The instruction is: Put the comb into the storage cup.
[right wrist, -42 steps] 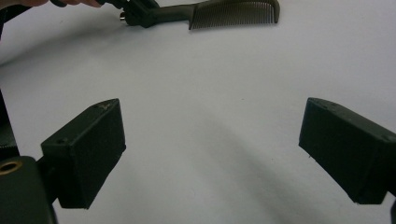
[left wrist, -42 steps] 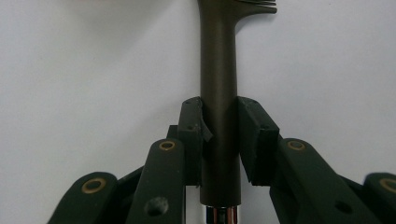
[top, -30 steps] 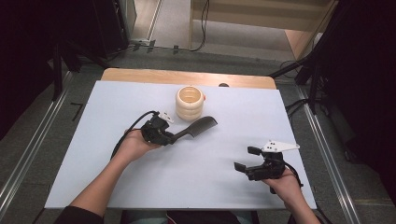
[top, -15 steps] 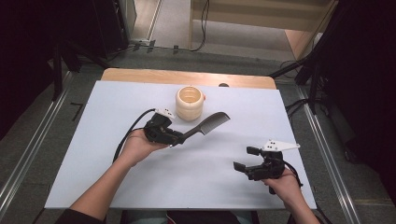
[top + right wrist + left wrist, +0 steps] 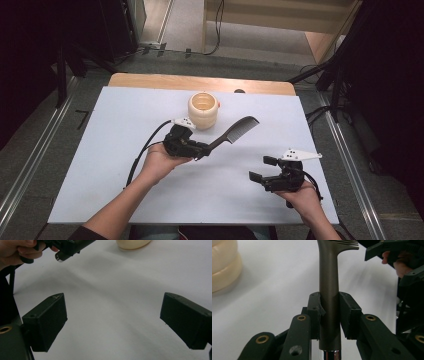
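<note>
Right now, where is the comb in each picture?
High view: the comb is at the middle, held in the left gripper, beside the cream cup.
Left gripper view: top centre, handle clamped between the jaws.
Right gripper view: its metal handle end is at top left.
Shared landmark: the cream cup.

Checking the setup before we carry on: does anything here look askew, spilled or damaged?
Nothing stands out. The ribbed cream-coloured cup stands upright on the white table, nothing spilled. The left tongs grip the dark grey plastic comb squarely by its handle, clear of the table. The right tongs are open and empty.
</note>
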Demonstrator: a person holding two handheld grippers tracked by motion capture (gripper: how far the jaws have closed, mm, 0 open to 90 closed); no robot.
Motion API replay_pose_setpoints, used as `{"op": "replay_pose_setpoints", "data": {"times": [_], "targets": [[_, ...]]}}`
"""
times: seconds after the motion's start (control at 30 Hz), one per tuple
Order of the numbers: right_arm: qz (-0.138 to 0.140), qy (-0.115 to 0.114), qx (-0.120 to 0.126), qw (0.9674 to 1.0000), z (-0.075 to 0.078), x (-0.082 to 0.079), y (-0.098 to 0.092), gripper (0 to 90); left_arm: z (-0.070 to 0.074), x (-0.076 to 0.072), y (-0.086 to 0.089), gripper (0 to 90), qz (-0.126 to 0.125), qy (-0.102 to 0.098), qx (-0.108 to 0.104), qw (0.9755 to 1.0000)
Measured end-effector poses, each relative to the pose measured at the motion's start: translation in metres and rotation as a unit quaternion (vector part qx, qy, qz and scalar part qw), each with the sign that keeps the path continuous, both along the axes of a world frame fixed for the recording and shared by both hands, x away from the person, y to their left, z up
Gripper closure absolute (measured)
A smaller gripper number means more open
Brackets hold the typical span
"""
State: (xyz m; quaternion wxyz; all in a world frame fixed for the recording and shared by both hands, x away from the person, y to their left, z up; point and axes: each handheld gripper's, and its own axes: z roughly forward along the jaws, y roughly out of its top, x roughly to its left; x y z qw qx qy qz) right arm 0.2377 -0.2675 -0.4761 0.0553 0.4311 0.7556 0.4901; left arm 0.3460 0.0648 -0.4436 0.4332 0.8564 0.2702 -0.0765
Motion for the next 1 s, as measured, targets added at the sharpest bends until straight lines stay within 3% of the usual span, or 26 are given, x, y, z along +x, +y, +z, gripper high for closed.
{"op": "replay_pose_setpoints", "data": {"times": [0.17,0.47,0.7,0.9,1.0], "targets": [[-0.008,-0.008,0.006,0.9999,0.004,-0.001,0.002,5.5,0.001,-0.007,-0.004,73.0,0.023,-0.011,-0.020,0.9995],[-0.033,-0.014,0.010,0.9993,0.014,0.001,0.007,5.5,-0.007,-0.006,-0.014,72.9,0.040,0.026,-0.054,0.9974],[-0.058,-0.013,0.021,0.9980,0.022,0.006,0.010,5.5,-0.013,-0.001,-0.020,72.9,0.055,0.052,-0.072,0.9945],[-0.069,-0.004,0.026,0.9973,0.026,0.012,0.015,5.5,-0.018,0.004,-0.025,73.0,0.082,0.083,-0.096,0.9885],[-0.074,-0.001,0.032,0.9968,0.028,0.017,0.017,5.5,-0.020,0.006,-0.029,72.9,0.088,0.088,-0.095,0.9877]]}}
